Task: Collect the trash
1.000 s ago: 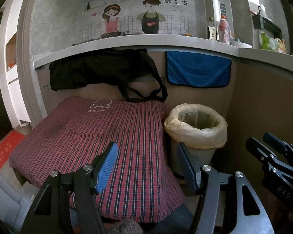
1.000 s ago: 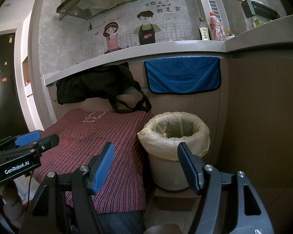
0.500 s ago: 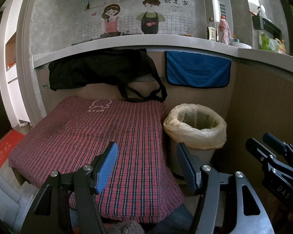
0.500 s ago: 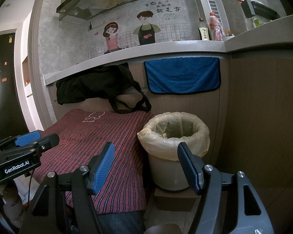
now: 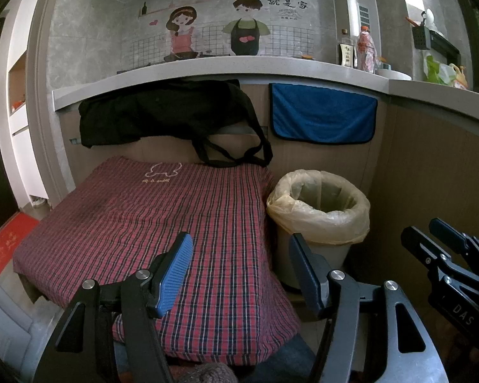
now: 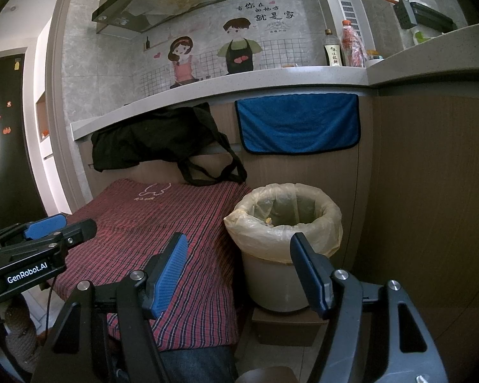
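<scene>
A white bin lined with a pale yellow bag point(image 5: 317, 204) stands right of a table covered in a red plaid cloth point(image 5: 163, 220); it also shows in the right wrist view point(image 6: 282, 220), with small scraps inside. My left gripper point(image 5: 239, 265) is open and empty above the cloth's near right corner. My right gripper point(image 6: 239, 266) is open and empty, in front of the bin and the cloth point(image 6: 150, 220). No loose trash shows on the cloth.
A black bag point(image 5: 163, 111) and a blue towel point(image 5: 322, 118) hang under a grey counter point(image 5: 226, 67) at the back. Bottles point(image 5: 365, 49) stand on the counter. A wooden panel wall point(image 6: 431, 191) rises right of the bin.
</scene>
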